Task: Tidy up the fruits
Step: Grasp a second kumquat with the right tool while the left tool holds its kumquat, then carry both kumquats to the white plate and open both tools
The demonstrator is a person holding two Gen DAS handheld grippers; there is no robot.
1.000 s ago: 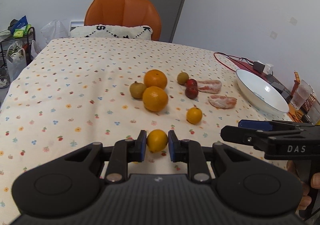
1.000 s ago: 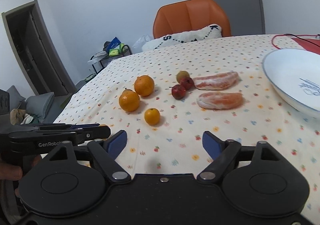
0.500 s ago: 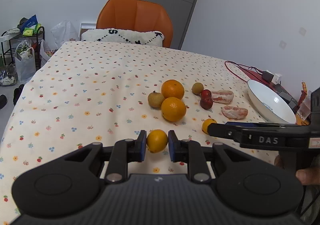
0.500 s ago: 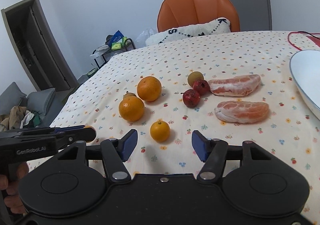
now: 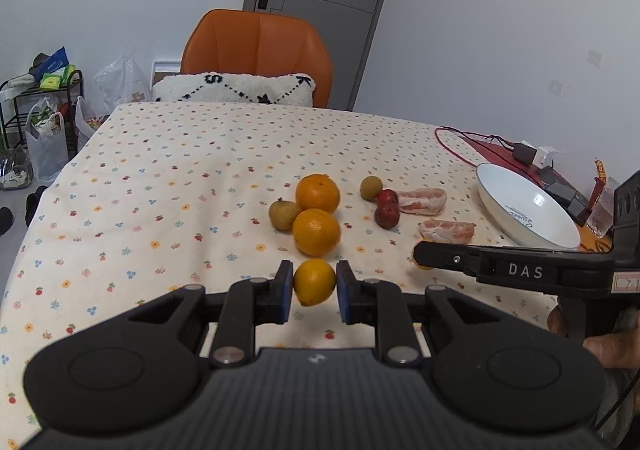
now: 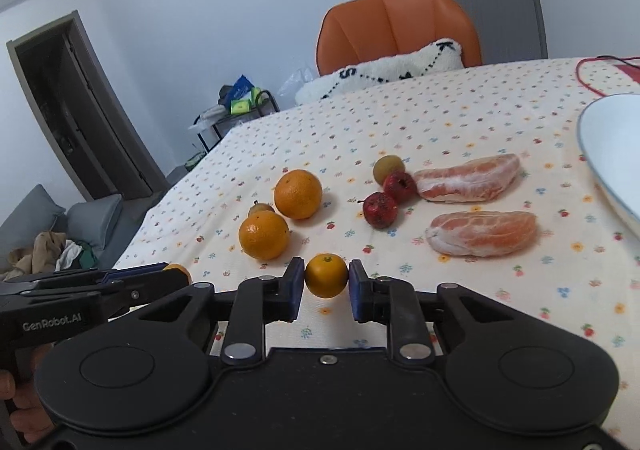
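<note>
**Two small oranges, one per hand-held gripper**

Two small citrus fruits are being gripped at once: the left hand-held gripper (image 5: 315, 292) is clamping a yellow-orange one (image 5: 314, 282), while the right hand-held gripper (image 6: 326, 284), jaws just closing, is pinching a small orange (image 6: 326, 275) near the surface (image 6: 460, 117), likely for sorting into the white bowl (image 5: 520, 205). The bowl is being cut off in the right view; whether either fruit is lifting clear is unclear.

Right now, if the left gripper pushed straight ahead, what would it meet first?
Likely the nearer large orange, just beyond the small orange held in the left gripper; depth is uncertain.
</note>
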